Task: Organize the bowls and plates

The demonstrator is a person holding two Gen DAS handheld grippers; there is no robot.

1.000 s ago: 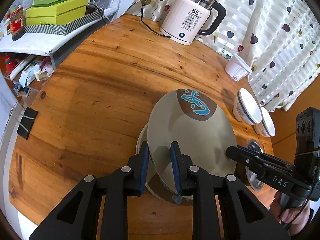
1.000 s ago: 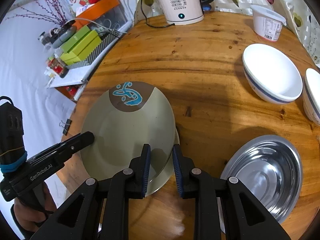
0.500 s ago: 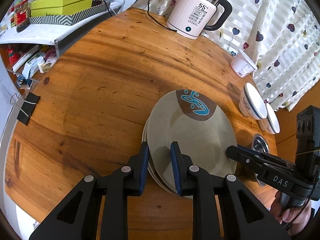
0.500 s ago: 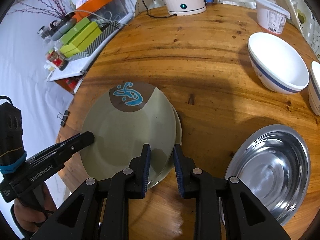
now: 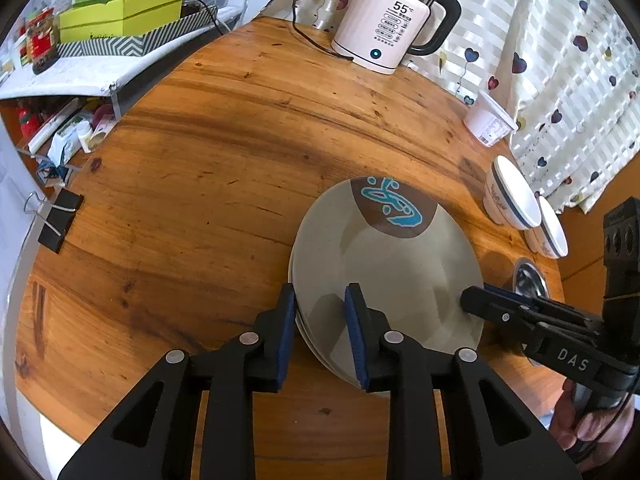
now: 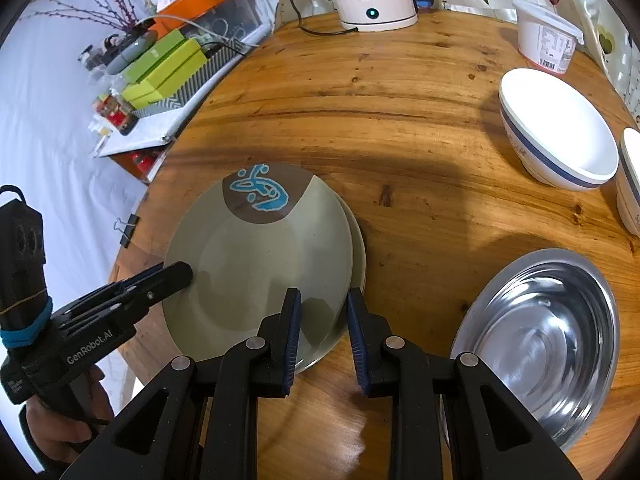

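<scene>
A grey-green plate (image 5: 400, 272) with a brown patch and blue mark lies on top of a like plate on the round wooden table (image 5: 200, 168); it also shows in the right wrist view (image 6: 256, 264). My left gripper (image 5: 320, 332) straddles the stack's left rim, jaws slightly apart. My right gripper (image 6: 323, 336) straddles its right rim, jaws slightly apart. Two white bowls (image 6: 556, 136) with blue bands and a steel bowl (image 6: 540, 340) sit to the right.
A white electric kettle (image 5: 388, 28) with its cord stands at the table's far edge. A white plastic tub (image 6: 546, 40) stands near the curtain. A shelf with green boxes (image 5: 124, 12) is off the left. A binder clip (image 5: 60, 220) grips the table's left edge.
The top plate has come down from a tilt to lie flat on the lower plate. Both grippers' jaws have widened slightly around the rims.
</scene>
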